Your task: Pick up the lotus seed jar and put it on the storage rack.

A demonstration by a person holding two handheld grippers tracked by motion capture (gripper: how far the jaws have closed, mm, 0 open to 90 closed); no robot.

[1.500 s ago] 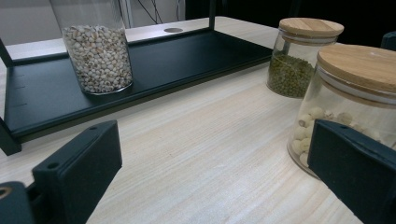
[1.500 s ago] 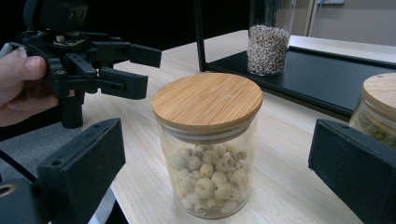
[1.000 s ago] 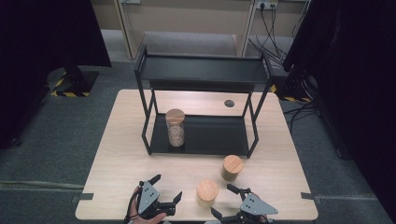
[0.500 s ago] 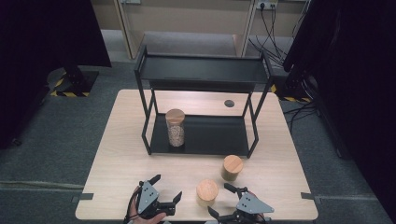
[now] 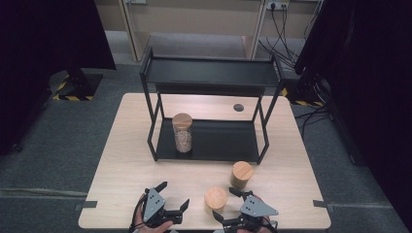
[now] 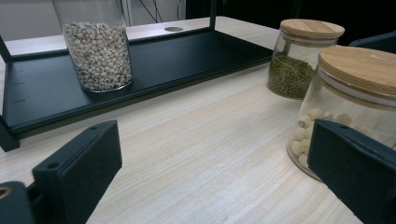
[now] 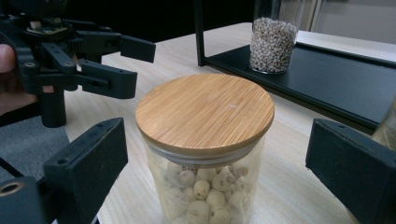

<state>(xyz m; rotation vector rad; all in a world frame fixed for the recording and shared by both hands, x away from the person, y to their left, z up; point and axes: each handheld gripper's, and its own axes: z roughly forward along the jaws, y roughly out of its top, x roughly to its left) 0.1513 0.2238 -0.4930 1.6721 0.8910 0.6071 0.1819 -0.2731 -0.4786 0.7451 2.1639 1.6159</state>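
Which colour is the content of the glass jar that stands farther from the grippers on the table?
Dark green, small beans in the wooden-lidded glass jar; the left gripper view shows it best.

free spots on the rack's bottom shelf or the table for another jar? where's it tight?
Bottom shelf: bare right of the tall grain jar, through to the right posts. Top shelf: bare. Table: open along its left side and behind the rack beside the round hole. Tight at the front edge: green-bean jar, pale-ball jar between the right gripper's fingers, left gripper alongside.

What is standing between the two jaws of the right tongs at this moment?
A glass jar of pale round seeds with a wooden lid stands between the jaws of the right tongs, which have just been closing but are still clear of the glass, seen in the right gripper view.
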